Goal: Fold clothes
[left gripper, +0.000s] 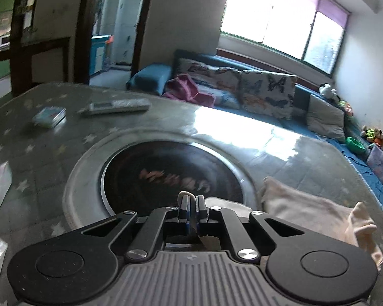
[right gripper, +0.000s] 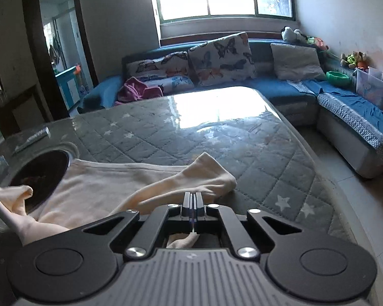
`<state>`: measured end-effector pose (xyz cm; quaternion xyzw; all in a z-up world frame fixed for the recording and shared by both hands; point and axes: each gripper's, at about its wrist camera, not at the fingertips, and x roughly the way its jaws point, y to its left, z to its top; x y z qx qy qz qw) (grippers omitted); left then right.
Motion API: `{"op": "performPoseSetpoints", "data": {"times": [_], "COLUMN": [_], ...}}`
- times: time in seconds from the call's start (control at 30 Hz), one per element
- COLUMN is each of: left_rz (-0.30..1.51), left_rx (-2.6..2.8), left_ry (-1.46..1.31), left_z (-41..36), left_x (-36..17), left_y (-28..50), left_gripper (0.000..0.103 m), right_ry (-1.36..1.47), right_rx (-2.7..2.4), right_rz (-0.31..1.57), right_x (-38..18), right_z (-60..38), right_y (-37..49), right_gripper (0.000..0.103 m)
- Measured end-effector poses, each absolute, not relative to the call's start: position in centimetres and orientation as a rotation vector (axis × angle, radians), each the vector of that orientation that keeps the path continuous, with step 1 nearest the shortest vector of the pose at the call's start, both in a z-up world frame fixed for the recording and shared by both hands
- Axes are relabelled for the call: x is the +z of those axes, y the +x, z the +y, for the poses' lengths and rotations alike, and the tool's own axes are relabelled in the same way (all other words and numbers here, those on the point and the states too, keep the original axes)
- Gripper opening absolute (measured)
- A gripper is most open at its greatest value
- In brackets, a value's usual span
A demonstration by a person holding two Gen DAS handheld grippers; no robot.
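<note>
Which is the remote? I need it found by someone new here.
Start at the grey quilted table with its dark round hob. Beyond the hob, at the far edge, lies the remote: long, slim and pale, unlike the small squarish box beside it.

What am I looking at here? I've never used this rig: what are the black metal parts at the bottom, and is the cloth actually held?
Each picture comes from a camera mounted on a handheld gripper, looking forward along its two fingers; a person carries one in each hand. The black parts are the gripper itself.

In the left wrist view, the left gripper is shut on a bit of the cream garment, above the dark round plate set in the table.

In the right wrist view, the right gripper is shut on another part of the same garment, with cloth showing behind its fingers.

The garment lies spread over the quilted grey table. A remote and a small box sit at the far side. Behind is a blue sofa.
</note>
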<state>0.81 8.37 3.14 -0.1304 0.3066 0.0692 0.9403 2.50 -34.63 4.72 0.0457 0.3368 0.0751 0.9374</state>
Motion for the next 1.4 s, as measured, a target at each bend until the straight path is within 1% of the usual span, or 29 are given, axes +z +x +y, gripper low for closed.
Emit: {"op": "performPoseSetpoints", "data": {"times": [0.03,0.2,0.23,0.3,0.37,0.43,0.5,0.57,0.6,0.63,0.67,0.93,1.1,1.27,1.37,1.4], "left_rz": [0.633,0.654,0.655,0.656,0.658,0.663,0.668,0.670,0.670,0.670,0.670,0.664,0.658,0.665,0.672,0.672], "left_rx": [0.147,0.161,0.162,0.164,0.165,0.165,0.164,0.163,0.163,0.163,0.163,0.158,0.155,0.158,0.160,0.161], "left_ry": [-0.268,-0.270,-0.270,-0.271,-0.272,-0.275,-0.276,-0.279,-0.281,-0.282,-0.283,-0.281,-0.273,-0.260,-0.251,-0.248], "left_z": [8.5,8.5,8.6,8.7,8.7,8.8,8.8,8.9,8.9,9.0,9.0,9.1,8.9,8.8,8.8,8.8], "left_x": [2.9,2.3,2.3,2.3,2.2,2.1,1.9,1.8,1.8,1.7,1.7,1.8,2.1,2.1,2.1,2.2], "left_y": [0.5,-0.1,-0.2,-0.3,-0.3,-0.2,-0.1,0.0,0.0,0.0,0.1,-0.2,-0.6,-0.9,-1.0,-1.1], "left_gripper": [0.004,0.005,0.005,0.005,0.005,0.005,0.005,0.005,0.005,0.005,0.005,0.005,0.005,0.005,0.005,0.005], "right_ry": [0.094,0.130,0.125,0.108,0.089,0.076,0.061,0.041,0.032,0.012,-0.008,0.018,0.039,0.079,0.119,0.127], "right_rx": [0.166,0.237,0.250,0.265,0.264,0.261,0.237,0.225,0.221,0.218,0.215,0.167,0.058,-0.067,-0.136,-0.154], "right_rz": [0.688,0.701,0.714,0.740,0.767,0.797,0.826,0.854,0.861,0.853,0.844,0.698,0.655,0.721,0.786,0.793], "right_x": [4.9,4.7,4.4,3.8,3.0,2.1,1.3,0.5,0.2,0.1,0.0,3.4,4.6,2.9,1.1,0.8], "right_z": [-34.5,-32.0,-31.2,-29.6,-28.3,-27.4,-26.7,-26.3,-26.2,-26.3,-26.3,-31.3,-36.0,-40.4,-42.6,-43.2], "right_y": [2.5,4.5,5.2,6.5,7.8,9.0,9.8,10.2,10.2,9.9,9.6,2.8,-2.5,-6.6,-8.1,-8.4], "right_gripper": [0.007,0.012,0.021,0.029,0.030,0.034,0.034,0.029,0.019,0.006,0.003,0.002,0.002,0.002,0.004,0.006]}}
